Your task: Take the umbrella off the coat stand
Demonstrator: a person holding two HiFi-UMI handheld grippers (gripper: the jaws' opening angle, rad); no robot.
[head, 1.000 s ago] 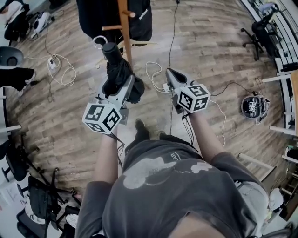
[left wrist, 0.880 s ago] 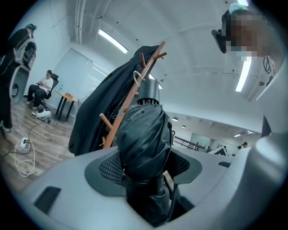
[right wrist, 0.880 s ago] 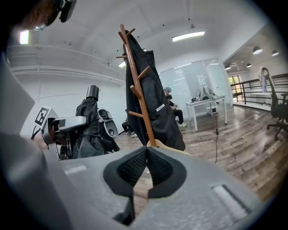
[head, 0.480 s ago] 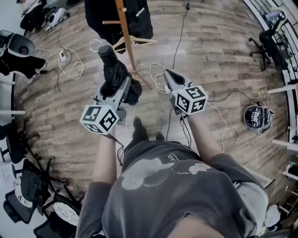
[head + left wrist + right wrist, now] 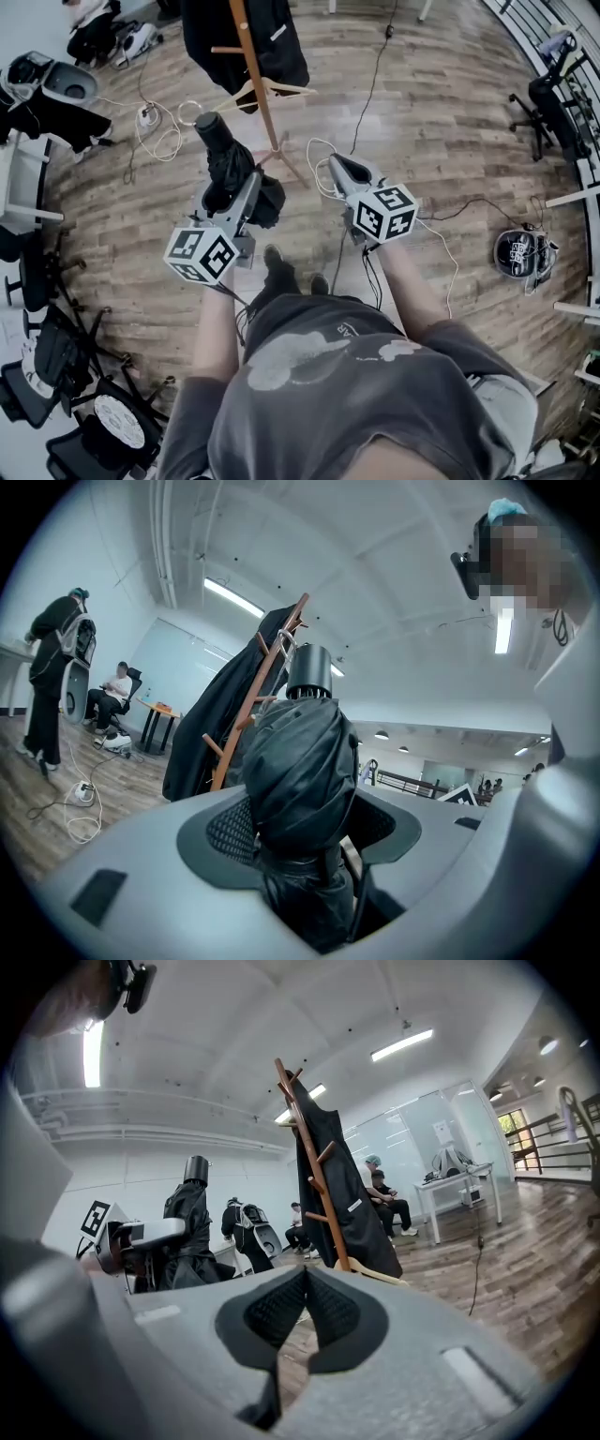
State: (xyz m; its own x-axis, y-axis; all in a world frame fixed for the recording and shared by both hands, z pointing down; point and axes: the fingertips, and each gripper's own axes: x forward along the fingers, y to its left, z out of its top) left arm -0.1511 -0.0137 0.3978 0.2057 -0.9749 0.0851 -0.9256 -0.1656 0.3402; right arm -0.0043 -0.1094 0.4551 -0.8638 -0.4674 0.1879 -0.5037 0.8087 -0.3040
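1. The left gripper (image 5: 242,187) was clamped on the folded black umbrella (image 5: 228,161). Its jaws stood partly spread, with the pads pressing the bundled cloth from both sides.
2. The umbrella stood roughly upright in that grip, its stubby black handle (image 5: 309,672) on top and loose folds hanging below the jaws.
3. It was off the coat stand (image 5: 251,66). In the right gripper view there was open air between the umbrella and the wooden pole.
4. The right gripper (image 5: 339,169) held nothing, its pads (image 5: 281,1312) pressed together. It hung in front of the person, beside the left one and apart from the umbrella.
5. A dark coat (image 5: 281,37) hung on the stand, and a pale wooden hanger (image 5: 272,89) lay by its foot.
6. White cables (image 5: 159,141) trailed over the plank floor to the left of the stand.
7. Farther back, one person (image 5: 56,677) stood at a counter and another (image 5: 117,682) sat on a chair.
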